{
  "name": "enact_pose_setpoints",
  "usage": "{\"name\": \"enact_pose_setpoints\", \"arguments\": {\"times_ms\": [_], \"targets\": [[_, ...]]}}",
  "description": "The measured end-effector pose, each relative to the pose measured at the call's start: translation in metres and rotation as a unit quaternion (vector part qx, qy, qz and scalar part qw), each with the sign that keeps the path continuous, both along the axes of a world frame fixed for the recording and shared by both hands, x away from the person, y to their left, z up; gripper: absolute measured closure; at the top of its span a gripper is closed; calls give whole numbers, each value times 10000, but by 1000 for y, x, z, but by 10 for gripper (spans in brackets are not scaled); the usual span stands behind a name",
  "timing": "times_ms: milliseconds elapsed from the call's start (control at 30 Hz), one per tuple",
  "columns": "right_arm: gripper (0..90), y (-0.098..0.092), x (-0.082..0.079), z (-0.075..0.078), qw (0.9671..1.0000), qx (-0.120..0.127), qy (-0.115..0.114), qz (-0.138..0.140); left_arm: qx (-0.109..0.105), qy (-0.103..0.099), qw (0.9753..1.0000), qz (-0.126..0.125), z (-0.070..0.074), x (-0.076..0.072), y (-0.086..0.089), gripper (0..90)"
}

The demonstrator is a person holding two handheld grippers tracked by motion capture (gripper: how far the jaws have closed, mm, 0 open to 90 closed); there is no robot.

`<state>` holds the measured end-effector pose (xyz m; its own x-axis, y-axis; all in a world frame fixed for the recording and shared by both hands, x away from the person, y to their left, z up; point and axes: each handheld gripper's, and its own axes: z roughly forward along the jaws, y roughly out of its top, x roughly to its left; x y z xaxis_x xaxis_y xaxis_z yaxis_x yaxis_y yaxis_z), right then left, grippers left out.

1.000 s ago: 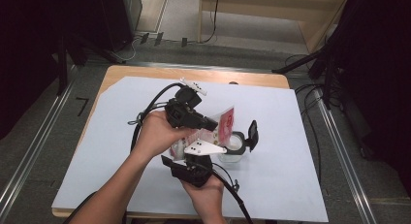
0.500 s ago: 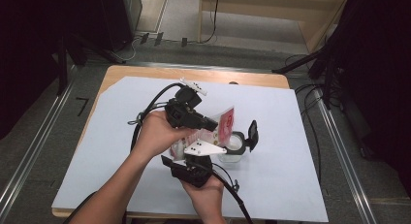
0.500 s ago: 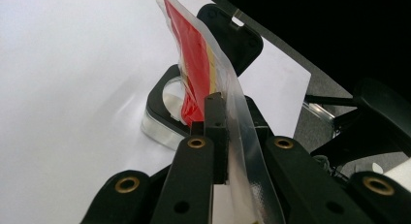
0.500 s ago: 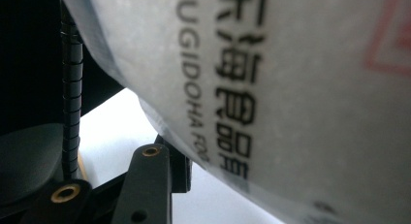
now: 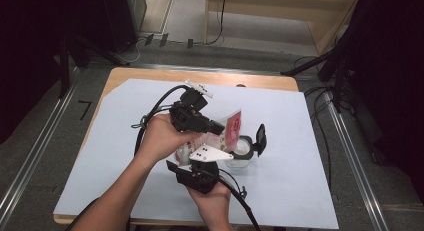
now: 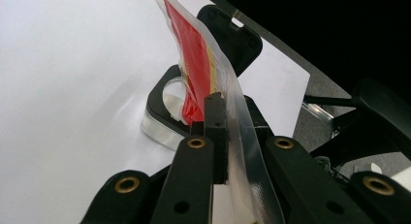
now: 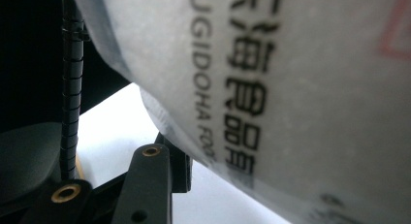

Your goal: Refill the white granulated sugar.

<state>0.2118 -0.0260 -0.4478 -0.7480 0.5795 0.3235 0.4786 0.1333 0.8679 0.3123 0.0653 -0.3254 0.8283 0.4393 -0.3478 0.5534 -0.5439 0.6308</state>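
Nothing has shifted over the last second: your hands, the packet and the container sit exactly as before, so you appear to be pausing mid-pour or steadying the packet.

Your left gripper [image 6: 220, 136] is clenched on the clear edge of the red packet [image 6: 194, 64], which rises ahead of its jaws and tips toward the clear container [image 5: 241, 152] with its black lid [image 5: 260, 137] flipped open. That mouth, just beyond the jaws, is plain from the left gripper view.

Your right gripper [image 5: 200, 168] sits below, pressed against the packet. Its own view gives printed film close up and one jaw; whether it grips, I cannot tell.
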Motion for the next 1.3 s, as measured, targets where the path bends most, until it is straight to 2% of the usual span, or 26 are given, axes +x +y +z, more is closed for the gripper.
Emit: {"name": "enact_pose_setpoints", "arguments": {"times_ms": [500, 933, 1300], "targets": [[626, -2, 1, 1, 10000, 4, 76, 30, 2, 12, 10000, 3, 0, 1, -2, 866], [625, -3, 0, -1, 9999, 32, 96, 10, 57, -75, 10000, -15, -1, -1, -5, 866], [625, -3, 0, -1, 9999, -3, 105, 5, 17, -78, 10000, -19, -1, -1, -5, 866]]}}
